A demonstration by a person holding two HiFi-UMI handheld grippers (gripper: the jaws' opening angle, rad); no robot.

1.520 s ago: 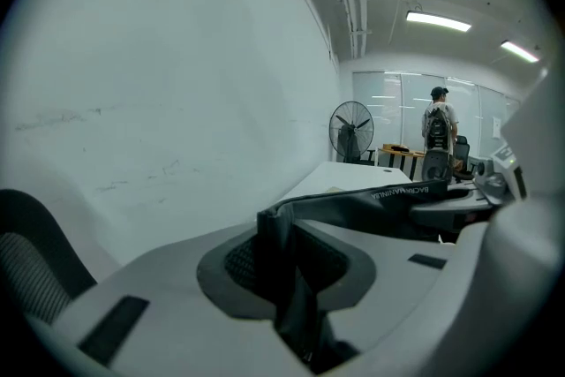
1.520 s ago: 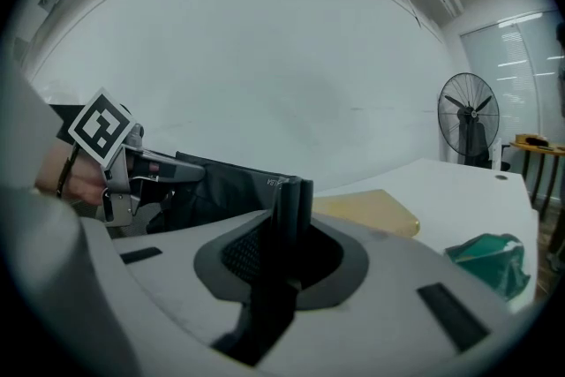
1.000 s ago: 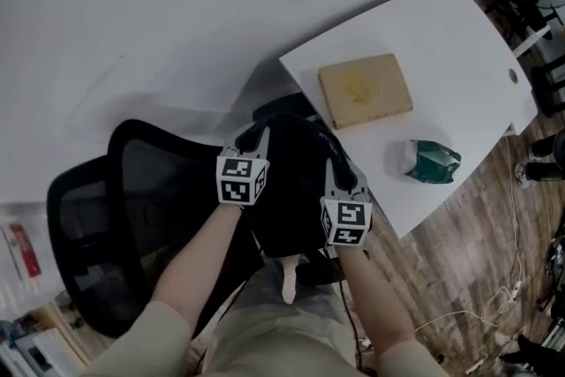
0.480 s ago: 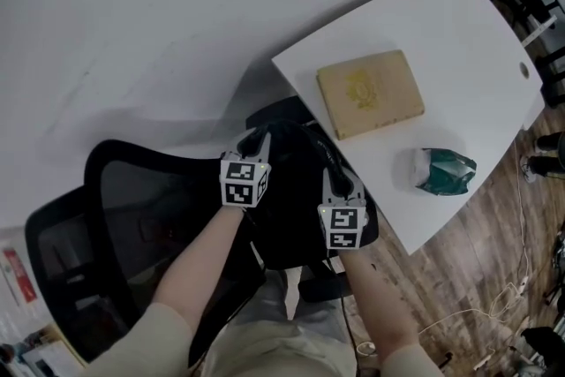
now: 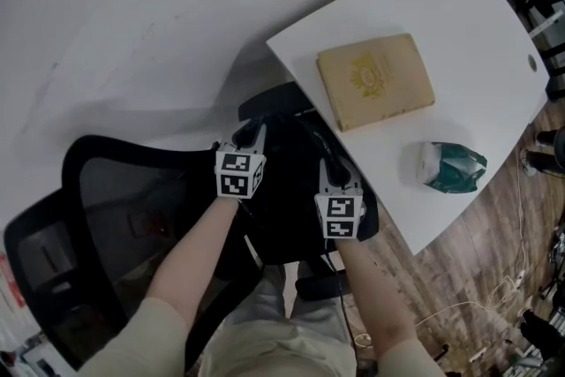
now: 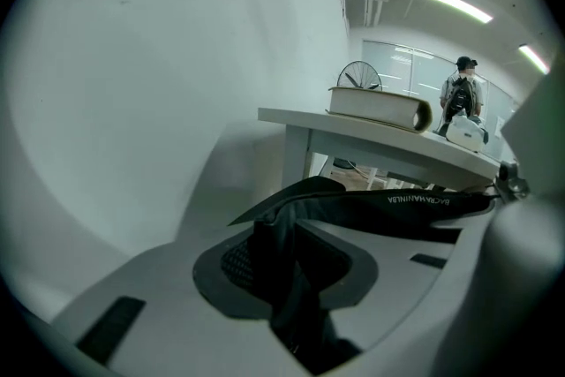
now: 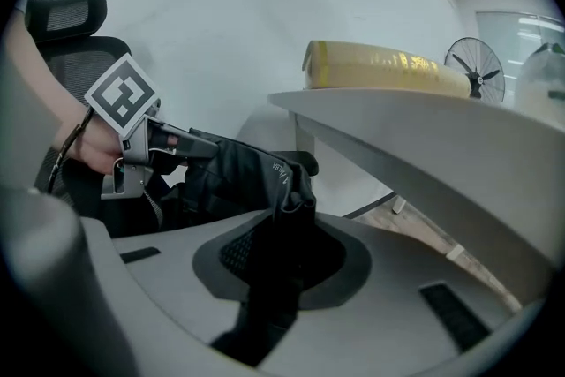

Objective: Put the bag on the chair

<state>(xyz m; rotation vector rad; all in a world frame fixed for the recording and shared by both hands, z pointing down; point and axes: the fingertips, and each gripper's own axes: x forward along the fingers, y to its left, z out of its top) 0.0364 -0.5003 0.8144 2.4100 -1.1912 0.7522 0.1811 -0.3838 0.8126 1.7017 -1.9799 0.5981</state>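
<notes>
The left gripper (image 6: pixel 286 271) has its jaws narrow with a fold of black cloth between them. They have just been opening a little, though the pads look to be on the fabric. The right gripper (image 7: pixel 278 267) is likewise nearly closed, pinching another fold of the same cloth. Both folds belong to the bag (image 5: pixel 290 206), a black, slack one that hangs between the two grippers over the seat of the chair (image 5: pixel 91 162). Whether its underside already rests on the seat cannot be told, since the bag hides it.

The step in hand looks to be the set-down itself. The next move probably calls for settling the weight fully on the seat, then parting both pairs of jaws and drawing them back toward the near side without snagging a strap.

Room is tight. The chair's mesh back rises at the left, and the white table (image 5: pixel 472 31) stands just beside the bag at the right, its edge overhanging the right gripper — the likeliest thing to catch. On the table, well clear, lie a flat tan box (image 5: pixel 375 82) and a green-and-white packet (image 5: pixel 452 167). Cables (image 5: pixel 459 306) trail on the wooden floor at the near right. Far off, the left gripper view shows a fan (image 6: pixel 357 76) and a standing person (image 6: pixel 459 93).
</notes>
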